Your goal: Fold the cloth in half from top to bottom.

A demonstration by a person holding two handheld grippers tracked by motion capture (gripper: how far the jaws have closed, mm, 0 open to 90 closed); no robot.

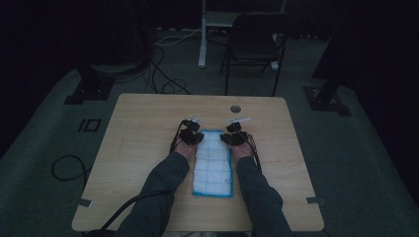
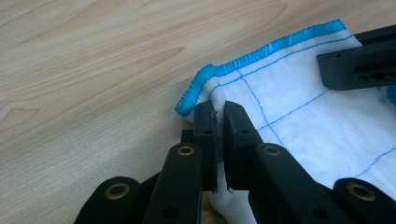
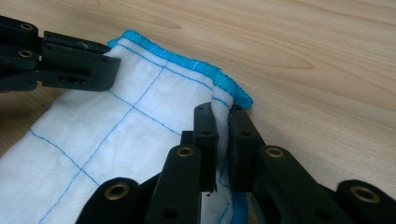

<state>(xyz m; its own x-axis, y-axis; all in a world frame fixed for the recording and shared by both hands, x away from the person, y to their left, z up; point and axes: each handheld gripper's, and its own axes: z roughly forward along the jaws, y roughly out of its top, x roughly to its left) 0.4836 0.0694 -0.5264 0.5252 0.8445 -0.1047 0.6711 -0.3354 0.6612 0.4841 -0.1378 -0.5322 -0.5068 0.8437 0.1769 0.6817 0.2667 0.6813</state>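
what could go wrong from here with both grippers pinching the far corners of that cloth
1. The left gripper pinches only a thin fold near the blue-stitched hem of the white cloth with blue grid lines, so that corner may slip out when lifted.
2. The right gripper bites equally close to its corner; if one side lets go, the cloth would probably hang crooked.
3. The cloth lies flat on the light wooden table, so a fast pull might drag or bunch it.

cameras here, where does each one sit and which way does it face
High view: above the person's side, looking forward and down on the table; forearms, hands and both tools show.
Left gripper view: rides the left tool, looking along its jaws pinching a corner of the cloth.
Right gripper view: rides the right tool, jaws pinching another corner.
Shared: each gripper view shows the same cloth and the other tool.
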